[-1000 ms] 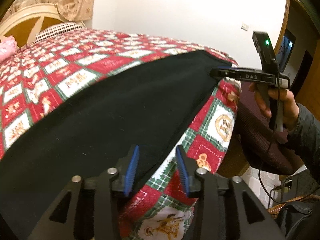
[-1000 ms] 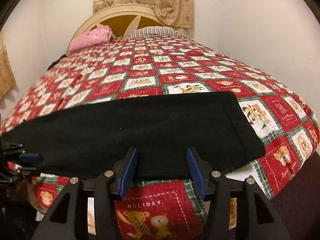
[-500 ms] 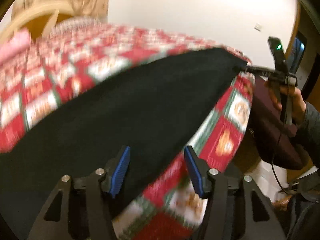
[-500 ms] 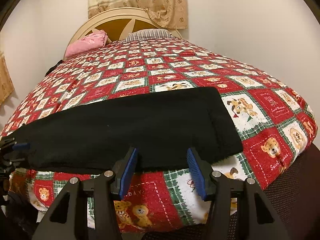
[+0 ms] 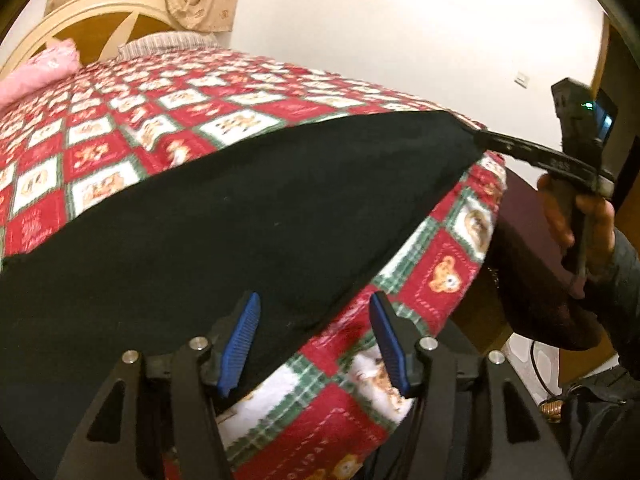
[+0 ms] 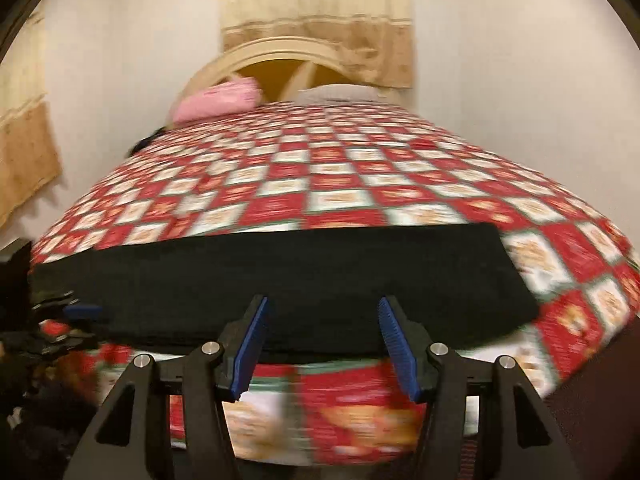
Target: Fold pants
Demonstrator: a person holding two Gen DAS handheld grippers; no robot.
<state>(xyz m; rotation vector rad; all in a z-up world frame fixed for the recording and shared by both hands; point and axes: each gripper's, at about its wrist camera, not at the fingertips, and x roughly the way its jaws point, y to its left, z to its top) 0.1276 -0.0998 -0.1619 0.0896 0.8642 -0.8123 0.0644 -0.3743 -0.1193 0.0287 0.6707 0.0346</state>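
Left gripper (image 5: 314, 342): blue pads apart, jaws just widened; near hem of the pants between the pads, not pressed by either.
Right gripper (image 6: 322, 344): blue pads apart, jaws just widened a little; near edge of the pants beyond the tips, nothing clamped; picture blurred.
Right gripper seen from left wrist (image 5: 486, 140): black tips at the far corner of the pants; touching or just beside, cannot tell.
Hand (image 5: 576, 220): wrapped on the right gripper's handle, dark sleeve behind.
Pants (image 6: 280, 280): black, flat in a long band across the foot of the bed, along its near edge.
Quilt (image 6: 320, 160): red, white and green squares with bears, under the pants.
Pillow (image 6: 218, 100): pink, at the cream headboard (image 6: 276, 50).
Curtain (image 6: 316, 16): beige, behind the headboard.
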